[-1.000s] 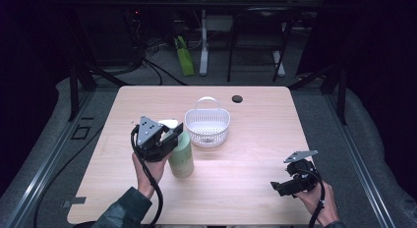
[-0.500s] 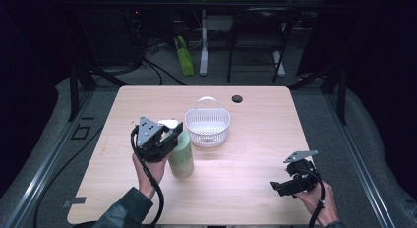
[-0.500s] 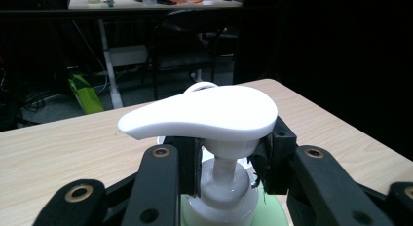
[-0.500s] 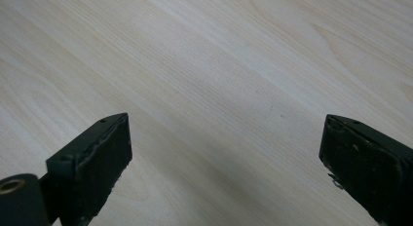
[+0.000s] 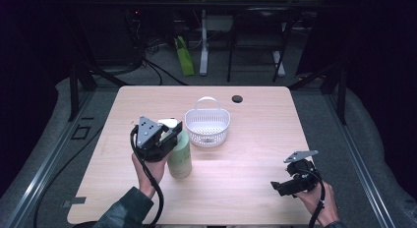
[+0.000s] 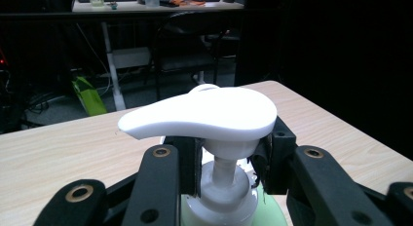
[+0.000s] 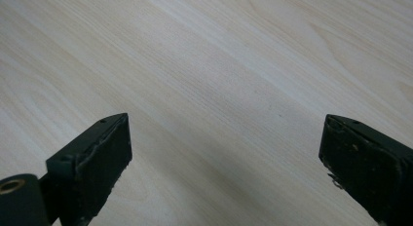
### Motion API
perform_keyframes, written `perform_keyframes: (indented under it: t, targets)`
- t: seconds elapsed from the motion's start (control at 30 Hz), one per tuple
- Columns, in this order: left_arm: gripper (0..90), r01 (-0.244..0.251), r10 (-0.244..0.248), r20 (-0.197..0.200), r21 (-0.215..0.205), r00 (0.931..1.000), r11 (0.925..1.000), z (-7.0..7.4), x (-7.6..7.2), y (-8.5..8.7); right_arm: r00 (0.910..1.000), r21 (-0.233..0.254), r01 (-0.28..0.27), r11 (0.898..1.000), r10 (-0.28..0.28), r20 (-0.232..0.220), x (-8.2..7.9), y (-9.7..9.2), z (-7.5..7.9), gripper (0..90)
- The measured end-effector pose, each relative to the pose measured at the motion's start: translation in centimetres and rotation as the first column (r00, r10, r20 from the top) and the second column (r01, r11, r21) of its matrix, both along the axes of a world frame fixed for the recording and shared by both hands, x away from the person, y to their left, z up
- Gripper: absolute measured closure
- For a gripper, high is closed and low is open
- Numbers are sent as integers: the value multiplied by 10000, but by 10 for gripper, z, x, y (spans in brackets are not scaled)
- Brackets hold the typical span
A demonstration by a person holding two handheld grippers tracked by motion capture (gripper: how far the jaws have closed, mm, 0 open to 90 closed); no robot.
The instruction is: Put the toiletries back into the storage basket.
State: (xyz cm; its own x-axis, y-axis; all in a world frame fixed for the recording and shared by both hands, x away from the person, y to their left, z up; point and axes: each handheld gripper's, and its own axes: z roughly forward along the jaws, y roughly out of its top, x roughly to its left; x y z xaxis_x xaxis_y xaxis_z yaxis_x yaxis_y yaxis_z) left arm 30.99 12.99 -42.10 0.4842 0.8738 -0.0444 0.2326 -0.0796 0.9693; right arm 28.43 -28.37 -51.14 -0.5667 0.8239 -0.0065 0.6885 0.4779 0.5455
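A pale green pump bottle [image 5: 180, 158] with a white pump head [image 6: 204, 114] stands upright on the wooden table [image 5: 255, 154], left of centre. My left gripper [image 5: 173, 133] is shut on the bottle's white neck just under the pump head; in the left gripper view the two black jaws press on the neck from both sides [image 6: 226, 160]. A white perforated basket [image 5: 207, 127] with a handle sits just right of and behind the bottle. My right gripper [image 5: 278, 187] hovers low near the table's front right, open, with bare wood between its jaws [image 7: 226, 153].
A small black round disc [image 5: 237, 98] lies near the table's far edge. A green bag [image 5: 185, 61] and chair and desk legs stand on the floor behind the table. The floor around it is dark.
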Motion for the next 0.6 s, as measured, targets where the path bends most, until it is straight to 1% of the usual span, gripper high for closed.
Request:
perform_keyframes:
  t: [0.33,0.6]
  targets:
    - [672,31,-31,67,71,10000,10000,6,0,3,10000,52,16,10000,-15,-21,0,0,0,47]
    - [672,122,-123,49,137,9999,9998,9,-1,5,10000,-20,3,10000,-3,-1,0,0,0,47]
